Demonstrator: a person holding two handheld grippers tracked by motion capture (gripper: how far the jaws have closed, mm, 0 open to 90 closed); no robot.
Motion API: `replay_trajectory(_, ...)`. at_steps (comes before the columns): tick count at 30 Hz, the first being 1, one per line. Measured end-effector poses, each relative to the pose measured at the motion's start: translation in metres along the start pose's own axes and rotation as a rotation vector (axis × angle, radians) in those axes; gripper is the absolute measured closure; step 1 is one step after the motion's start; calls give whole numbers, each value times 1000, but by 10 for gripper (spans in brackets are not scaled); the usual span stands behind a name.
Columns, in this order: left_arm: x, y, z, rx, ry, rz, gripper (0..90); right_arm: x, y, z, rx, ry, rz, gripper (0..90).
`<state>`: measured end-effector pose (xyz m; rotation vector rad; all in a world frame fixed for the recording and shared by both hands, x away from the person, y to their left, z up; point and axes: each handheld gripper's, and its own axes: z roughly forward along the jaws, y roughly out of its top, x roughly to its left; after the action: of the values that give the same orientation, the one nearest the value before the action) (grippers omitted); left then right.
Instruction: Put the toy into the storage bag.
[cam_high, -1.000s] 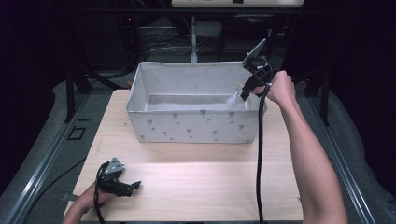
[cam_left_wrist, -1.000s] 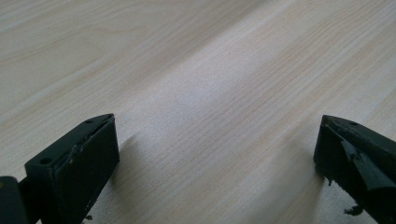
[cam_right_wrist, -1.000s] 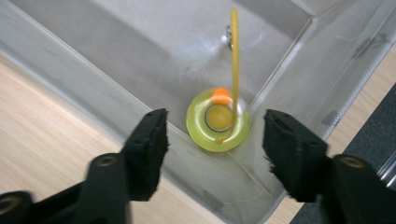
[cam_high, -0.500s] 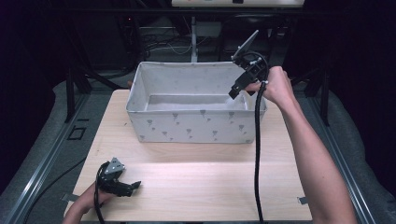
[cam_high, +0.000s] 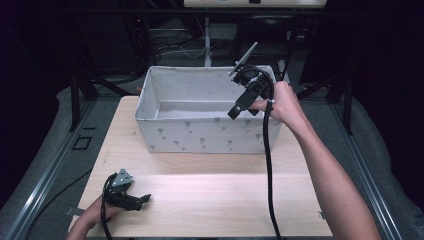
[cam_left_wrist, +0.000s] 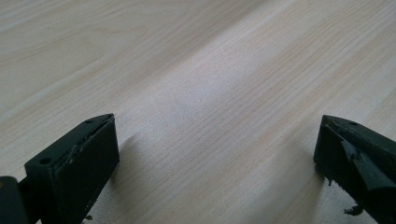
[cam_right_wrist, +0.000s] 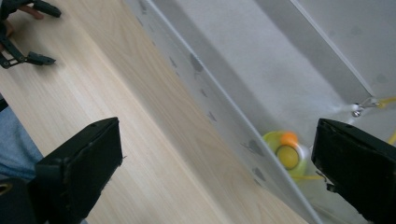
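Observation:
A white fabric bin with small grey triangles stands at the back of the wooden table. My right gripper hangs over the bin's right front corner, tilted down and open with nothing held. In the right gripper view its jaws straddle the bin's front wall. Inside the bin lies a yellow-green round object with an orange spot. My left gripper rests open on the table's near left part. Between its jaws there is bare wood.
A black cable hangs from the right gripper across the table's right half. The right gripper view shows the left gripper far off at the upper left. Dark frame rails and floor surround the table.
My right gripper has moved left and a little nearer, from beside the bin's right end to above its right front corner. The left gripper has stayed put.

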<state>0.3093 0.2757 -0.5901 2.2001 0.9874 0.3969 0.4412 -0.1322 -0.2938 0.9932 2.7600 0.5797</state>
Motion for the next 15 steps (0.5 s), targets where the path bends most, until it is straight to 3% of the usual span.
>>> replay_trajectory(9, 0, 0, 0, 1, 0, -1, 0, 30, -12, 16, 6, 33, -72, 0)
replay_trajectory(15, 0, 0, 0, 0, 0, 0, 0, 44, -23, 23, -12, 58, -94, 0)
